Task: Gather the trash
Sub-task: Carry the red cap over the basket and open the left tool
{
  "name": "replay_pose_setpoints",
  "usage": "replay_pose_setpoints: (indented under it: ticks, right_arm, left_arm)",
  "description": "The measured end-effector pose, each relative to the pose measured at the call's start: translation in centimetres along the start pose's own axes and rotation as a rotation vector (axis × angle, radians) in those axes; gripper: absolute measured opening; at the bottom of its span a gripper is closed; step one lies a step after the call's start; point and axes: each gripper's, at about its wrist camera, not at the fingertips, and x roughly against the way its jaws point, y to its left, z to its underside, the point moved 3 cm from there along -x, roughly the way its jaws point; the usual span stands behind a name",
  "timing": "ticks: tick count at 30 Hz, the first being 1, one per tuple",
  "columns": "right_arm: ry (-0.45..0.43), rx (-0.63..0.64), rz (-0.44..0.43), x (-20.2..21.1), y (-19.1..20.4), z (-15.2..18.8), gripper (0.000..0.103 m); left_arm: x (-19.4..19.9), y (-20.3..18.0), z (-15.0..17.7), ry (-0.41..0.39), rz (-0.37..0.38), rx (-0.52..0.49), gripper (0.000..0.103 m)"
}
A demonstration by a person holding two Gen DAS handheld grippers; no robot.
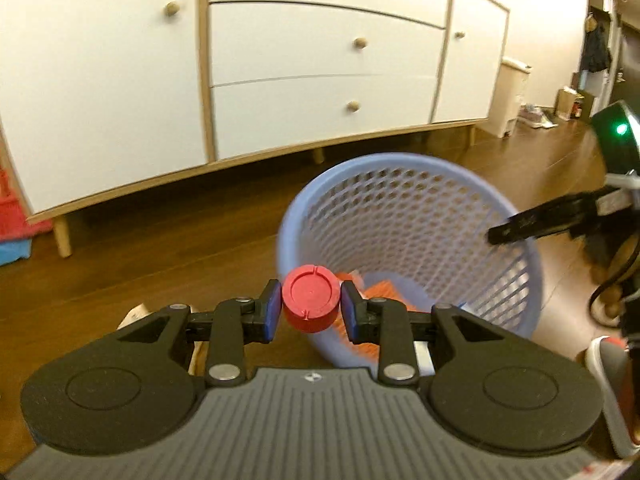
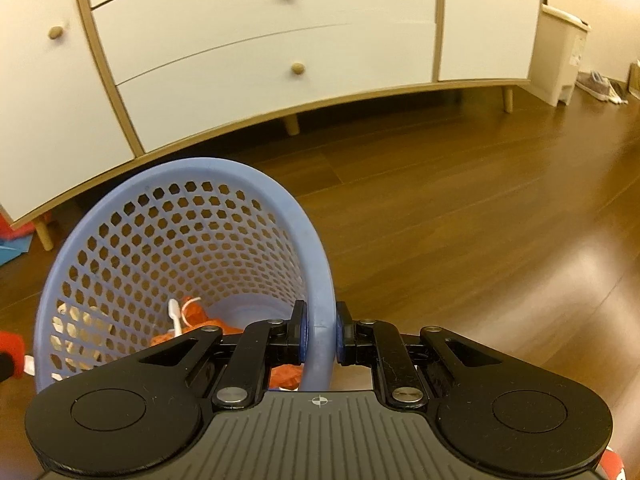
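The left gripper [image 1: 311, 306] is gripping a red cap [image 1: 310, 298] in its jaws near the basket [image 1: 404, 160]. The right gripper [image 2: 319, 330] is clamping the basket's right rim

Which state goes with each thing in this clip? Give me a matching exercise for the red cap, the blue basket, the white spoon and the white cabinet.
Things:
1. red cap
2. blue basket
3. white spoon
4. white cabinet

States:
A. lying inside the basket among orange scraps
B. standing on wooden legs behind the basket
C. pinched between the left claw fingers, at the basket's rim
D. rim clamped by the right claw, tilted

Pairs: 1-C, 2-D, 3-A, 4-B
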Motion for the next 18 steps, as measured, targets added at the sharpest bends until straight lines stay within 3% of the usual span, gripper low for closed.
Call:
replay_pose_setpoints:
  ticks: [7, 9, 10, 11, 18]
  right_arm:
    - [-0.008, 0.024, -0.005, -0.3, 0.4, -0.2, 0.01]
    - [-0.01, 0.028, -0.005, -0.4, 0.3, -0.3, 0.01]
    - [-0.012, 0.031, -0.004, -0.5, 0.5, -0.3, 0.01]
    - [-0.012, 0.033, -0.005, -0.6, 0.3, -0.4, 0.01]
    - [-0.027, 0.056, 0.021, -0.7, 1.3, -0.4, 0.01]
  left_arm:
    - [-1.9, -2.6, -1.6, -0.01, 0.069, -0.001, 0.027]
    - [-2.6, -2.9, -1.7, -0.011, 0.085, 0.02, 0.032]
    - [-2.8, -3.0, -1.8, -0.012, 0.083, 0.025, 0.04]
    - [-2.9, -3.0, -1.8, -0.013, 0.075, 0.023, 0.041]
    - [-1.2, -0.3, 0.0, 0.016, 0.036, 0.036, 0.041]
